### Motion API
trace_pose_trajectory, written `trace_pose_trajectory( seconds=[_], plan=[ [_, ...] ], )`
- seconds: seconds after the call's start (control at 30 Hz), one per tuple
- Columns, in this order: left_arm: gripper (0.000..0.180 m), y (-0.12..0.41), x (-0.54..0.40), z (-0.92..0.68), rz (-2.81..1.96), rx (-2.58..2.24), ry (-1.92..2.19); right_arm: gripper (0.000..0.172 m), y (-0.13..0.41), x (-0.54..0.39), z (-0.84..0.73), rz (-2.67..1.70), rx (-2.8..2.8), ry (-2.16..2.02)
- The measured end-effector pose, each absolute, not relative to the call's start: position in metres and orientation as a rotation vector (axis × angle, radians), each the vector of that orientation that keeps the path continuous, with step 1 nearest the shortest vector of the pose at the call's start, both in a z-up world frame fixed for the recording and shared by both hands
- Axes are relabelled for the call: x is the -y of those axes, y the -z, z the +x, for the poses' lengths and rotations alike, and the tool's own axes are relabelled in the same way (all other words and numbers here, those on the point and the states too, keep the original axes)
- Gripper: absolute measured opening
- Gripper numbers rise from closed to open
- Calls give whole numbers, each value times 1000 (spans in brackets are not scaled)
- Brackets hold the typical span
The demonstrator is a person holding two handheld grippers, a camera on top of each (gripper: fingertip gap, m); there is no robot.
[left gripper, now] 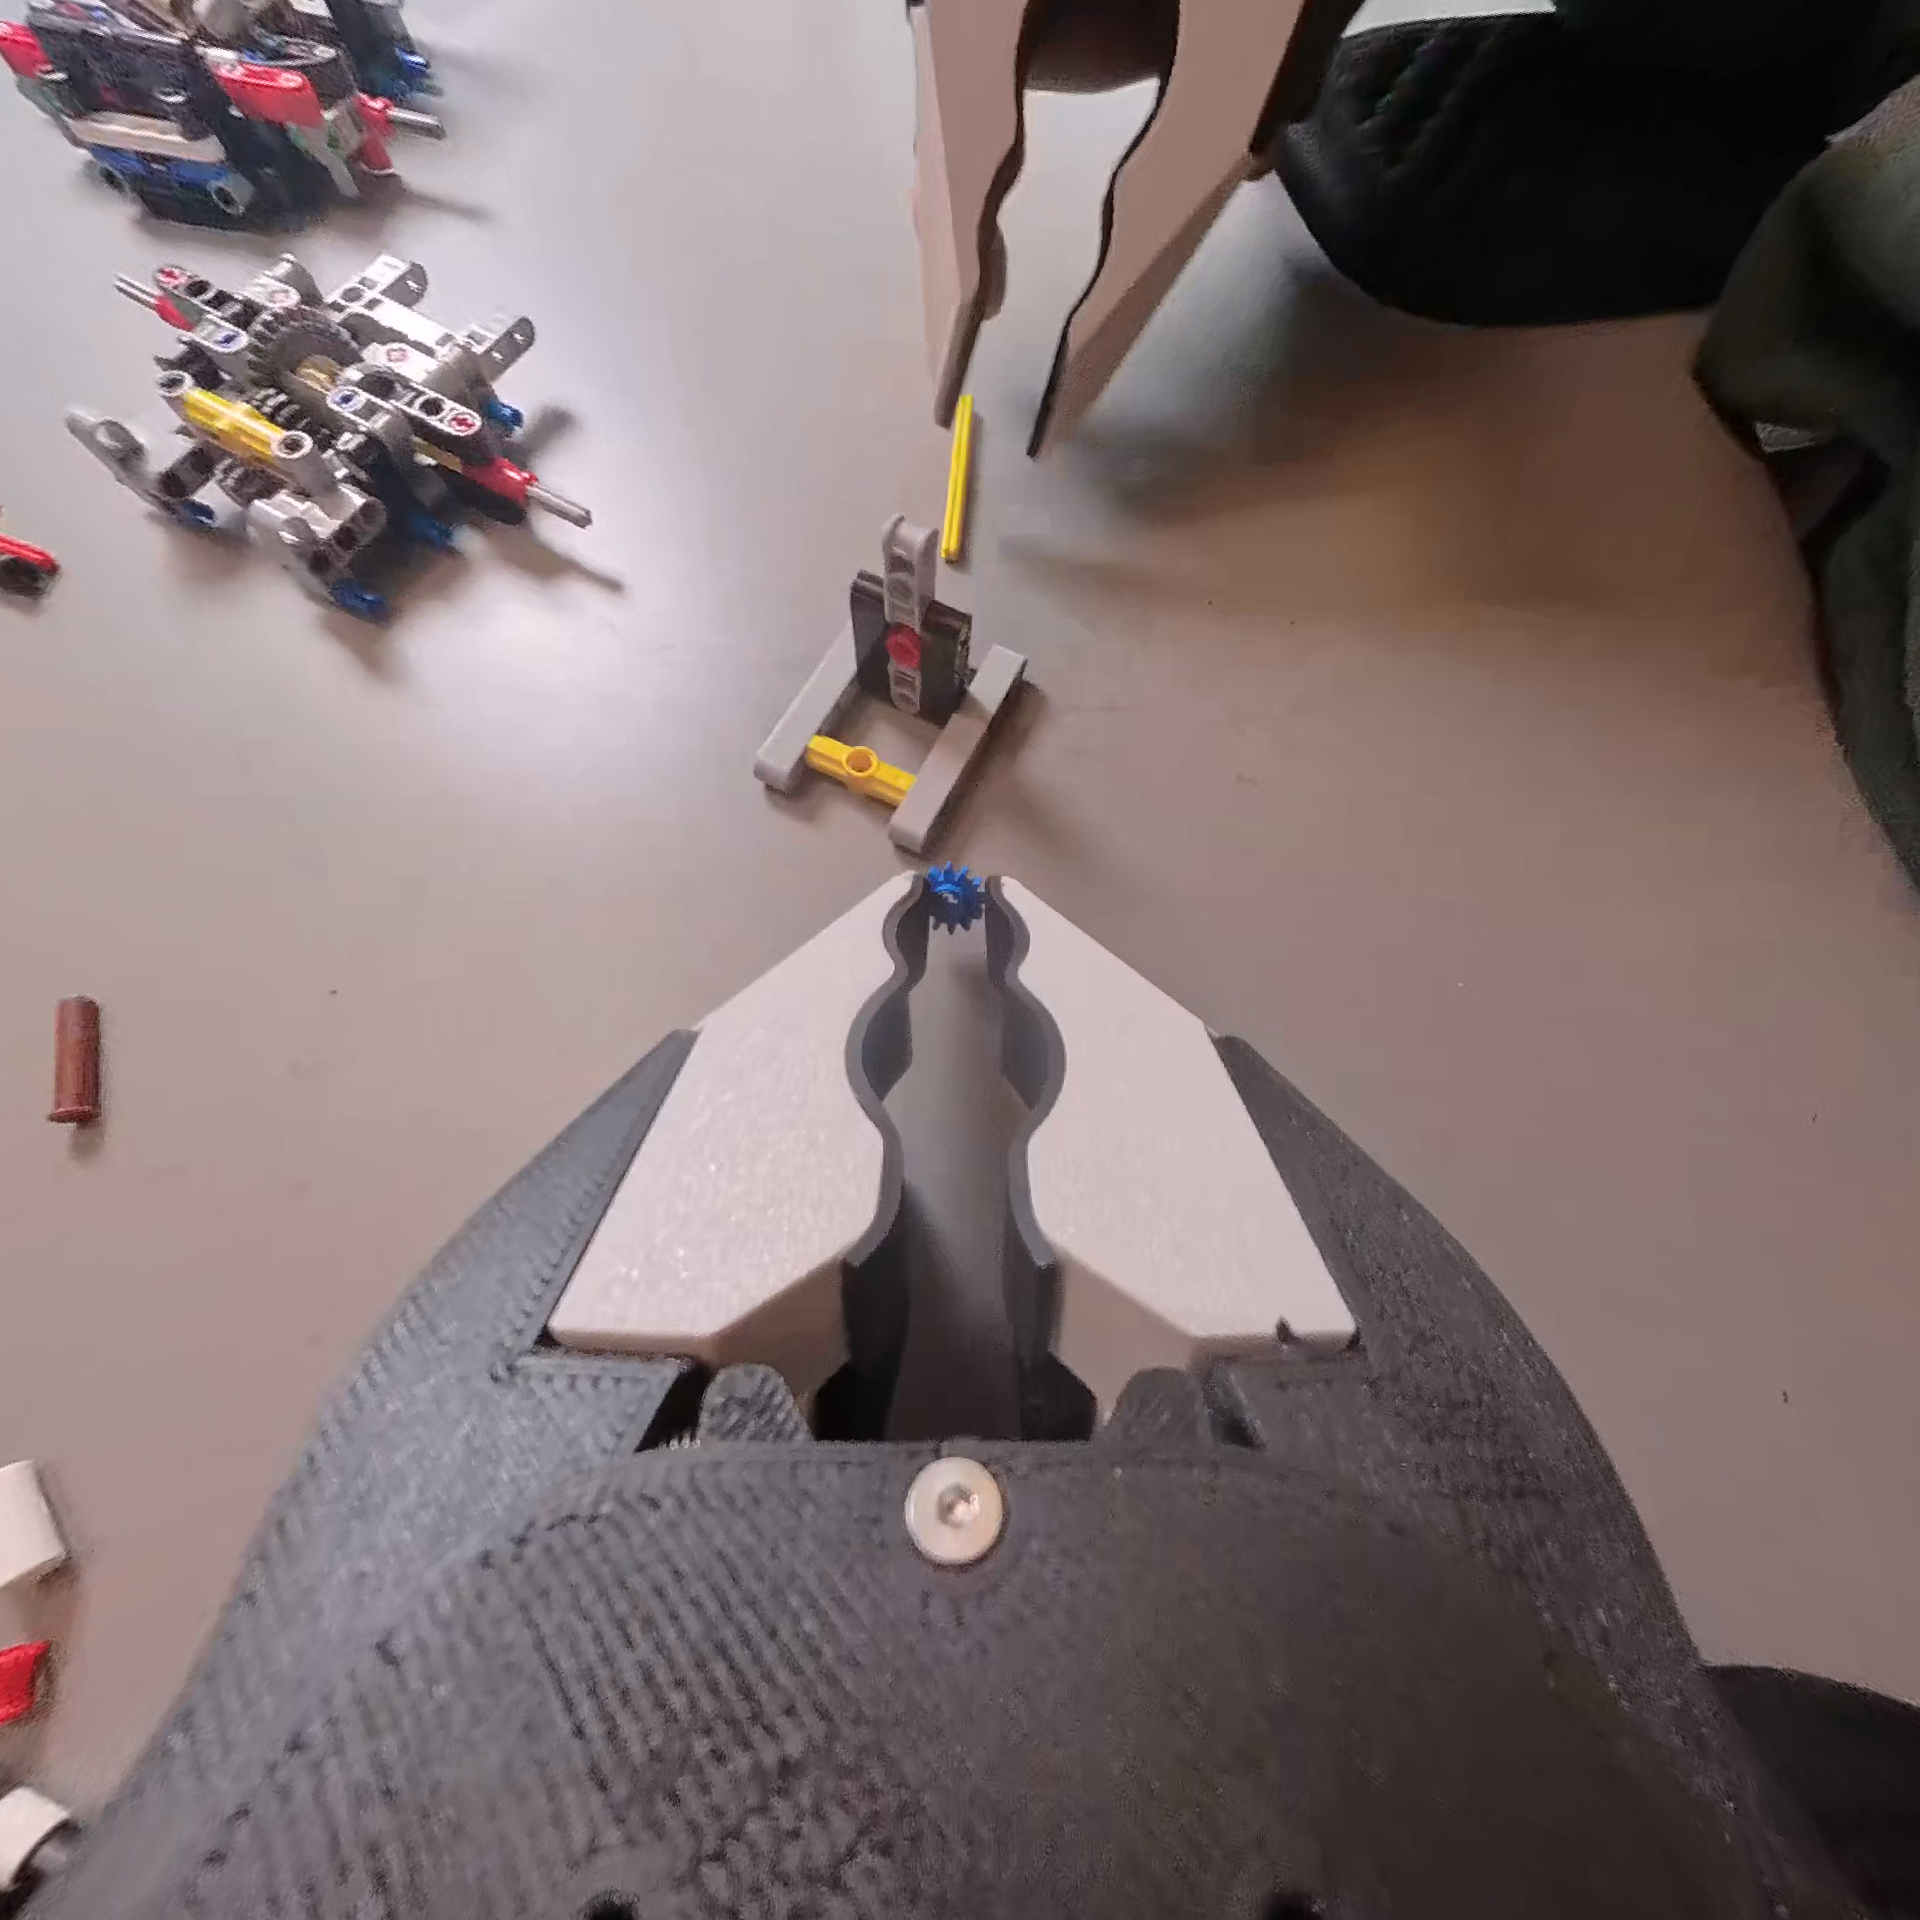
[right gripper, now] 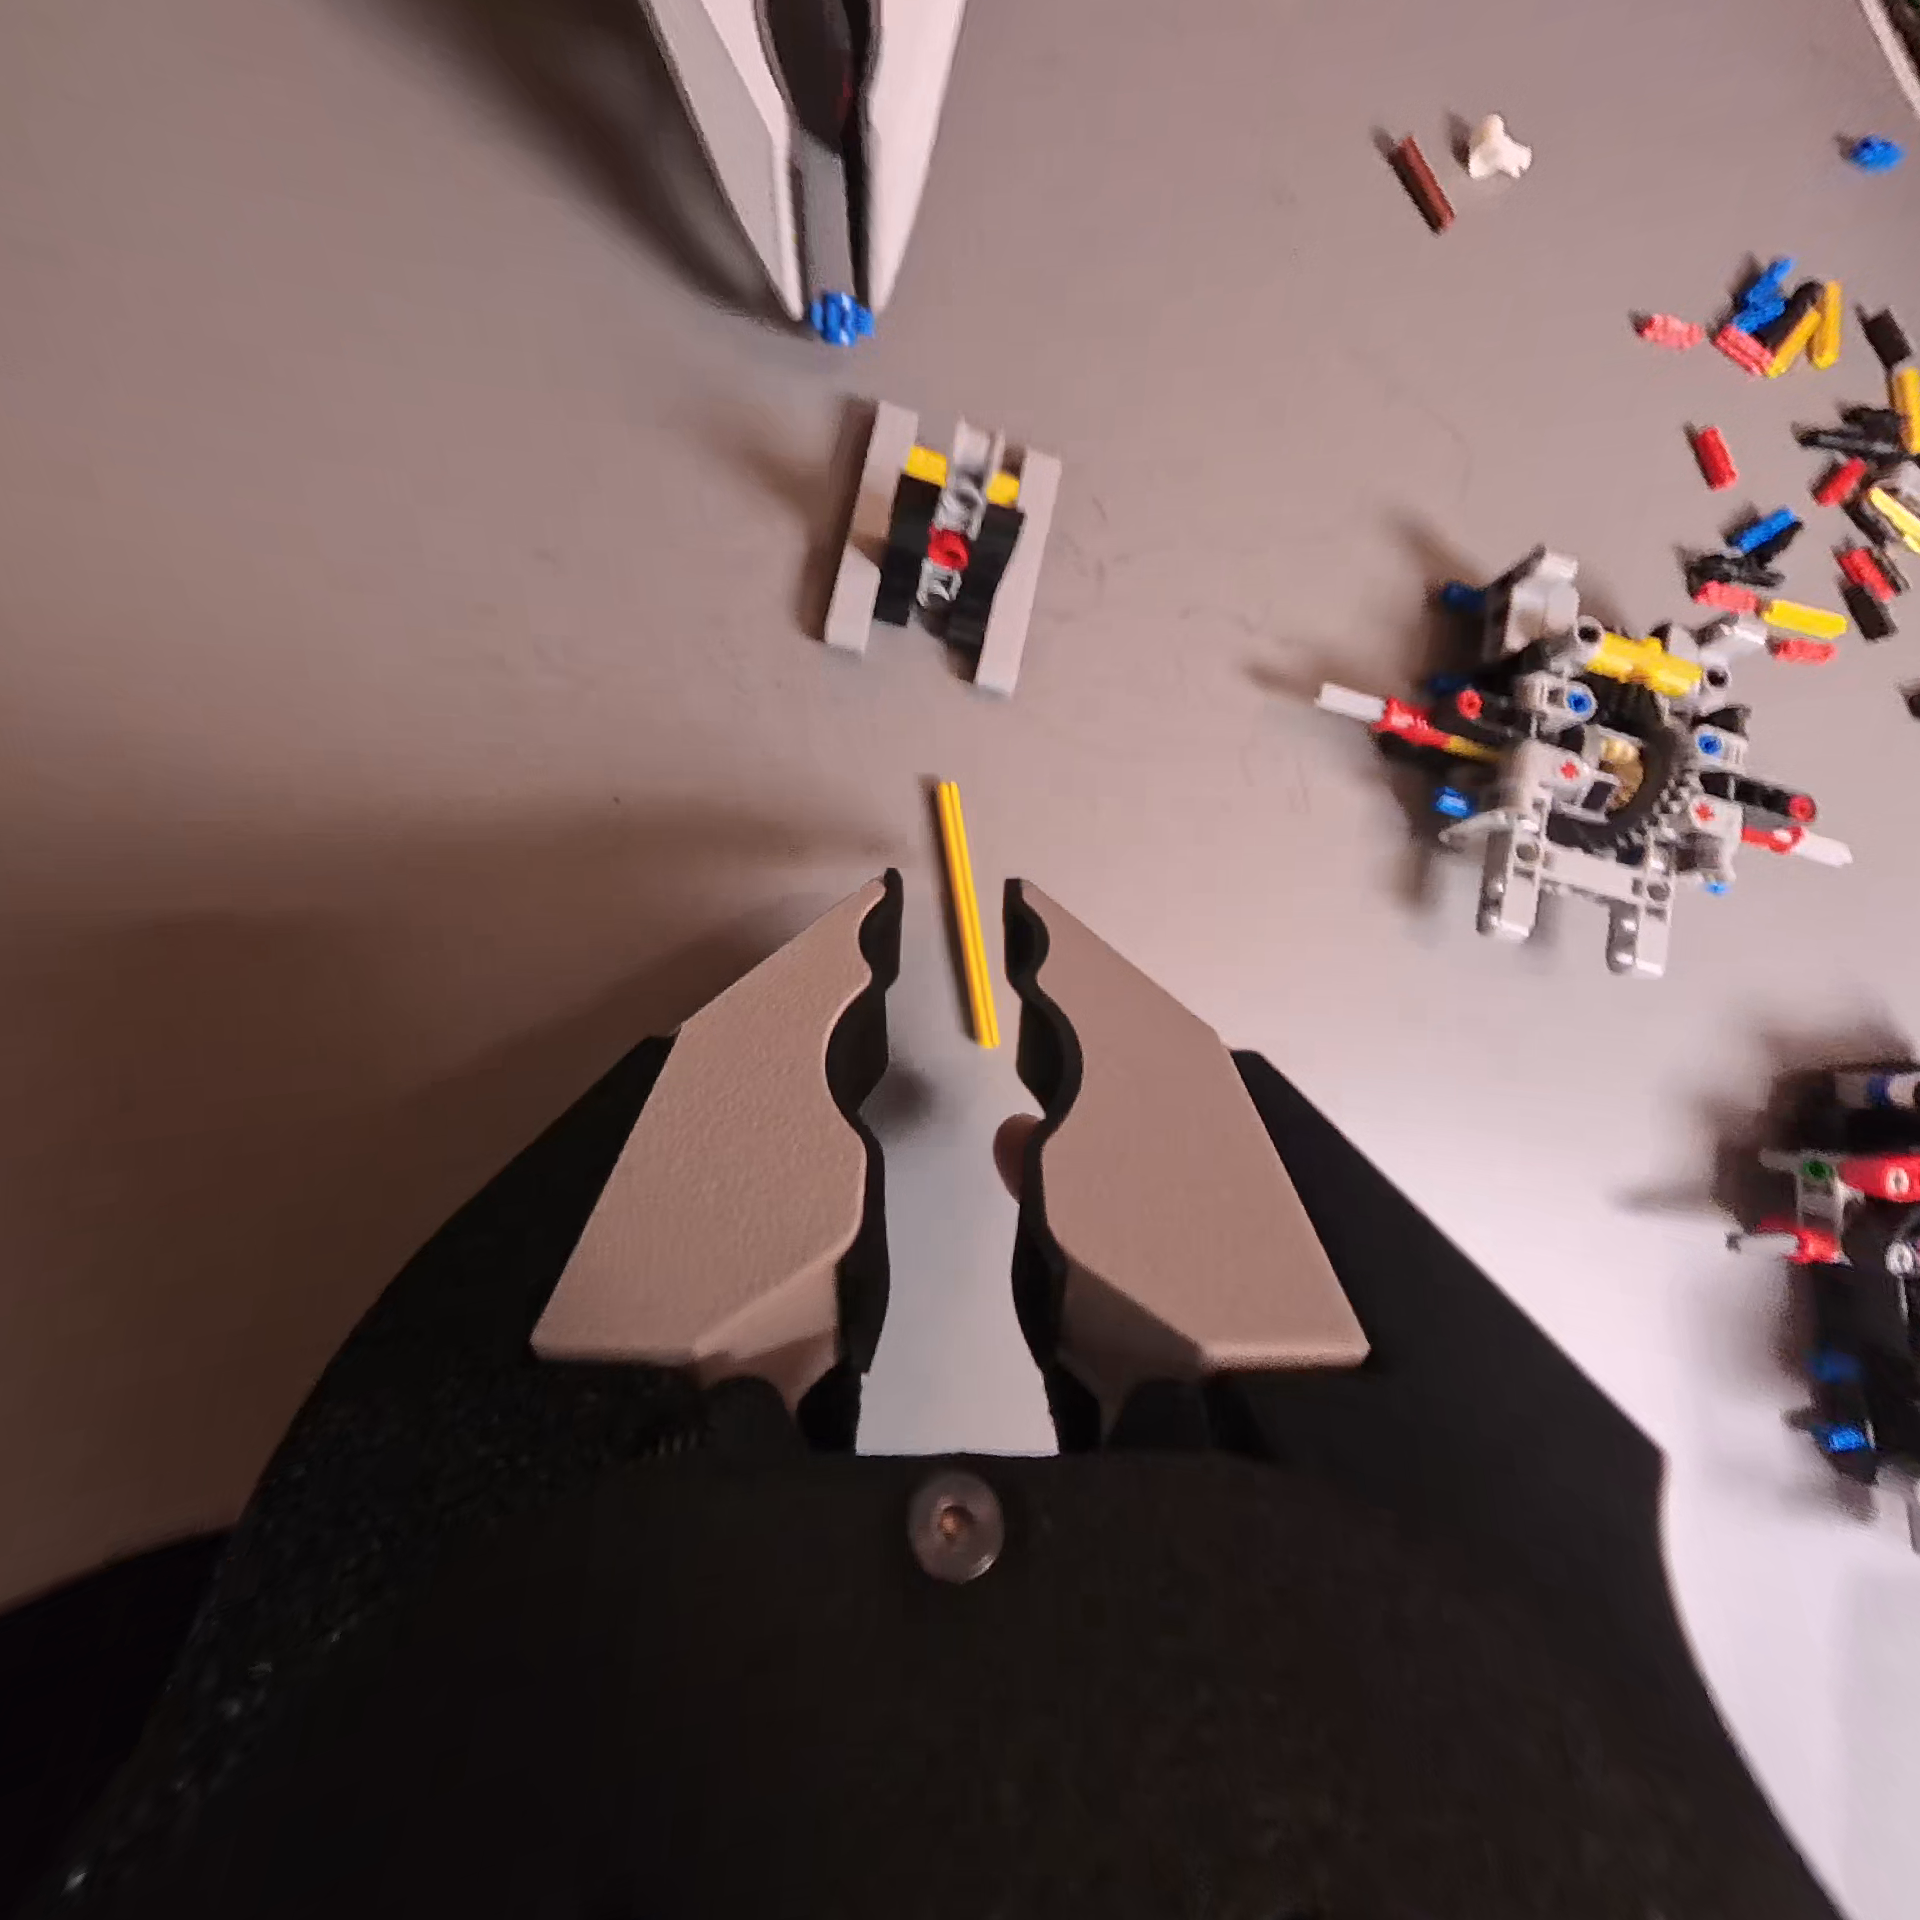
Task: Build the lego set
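Left wrist view is showing a grey table (left gripper: 1351,831) spreading under two hand-held grippers that are facing each other across a small build. Largest on it are two finished brick assemblies, one with a dark gear wheel (left gripper: 332,436) and one of red, blue and black parts (left gripper: 208,104), both lying well off to the side, apparently set out of the working lane. Between the grippers a small grey-railed frame (left gripper: 894,707) is sitting flat, its two rails pointing toward the left gripper, with one yellow cross-piece and one upright grey beam carrying a red pin.

The left gripper (left gripper: 948,894) is pinching a single small blue gear (left gripper: 948,902) at its very tips, both pads pressing its teeth, and is hovering just short of the frame's open end, likely so the gear is staying exposed beyond the fingertips.

The right gripper (right gripper: 951,888) is standing narrowly parted, astride one thin yellow axle (right gripper: 966,914) that is lying on the table; a gap is showing on each side, so nothing is being gripped. A loose scatter of small parts (right gripper: 1808,436) is lying far off, too many and too blurred to count. One brown pin (left gripper: 77,1060) is lying alone.
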State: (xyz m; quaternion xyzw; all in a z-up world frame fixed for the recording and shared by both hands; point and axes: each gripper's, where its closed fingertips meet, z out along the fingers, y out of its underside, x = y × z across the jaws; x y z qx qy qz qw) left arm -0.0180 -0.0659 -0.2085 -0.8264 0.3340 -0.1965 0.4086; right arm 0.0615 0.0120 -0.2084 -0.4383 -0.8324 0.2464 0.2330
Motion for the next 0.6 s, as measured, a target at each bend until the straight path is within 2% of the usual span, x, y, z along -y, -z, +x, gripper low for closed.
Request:
trace_pose_trajectory(
  seconds=[0.03, 0.27, 0.4, 0.6],
  plan=[
    [9, 210, 66, -17, -2084, -852, 494, 19, 212, -18, 64, -1218, 2290, -652],
    [15, 215, 65, -19, -2107, -874, 441, 12, 221, -22, 66, -1243, 2375, -649],
    [28, 212, 65, -19, -2105, -870, 467, 2, 222, -17, 66, -1233, 2386, -669],
    [53, 206, 42, -20, -2098, -967, 414, 2, 222, -9, 62, -1211, 2366, -694]
  ],
)
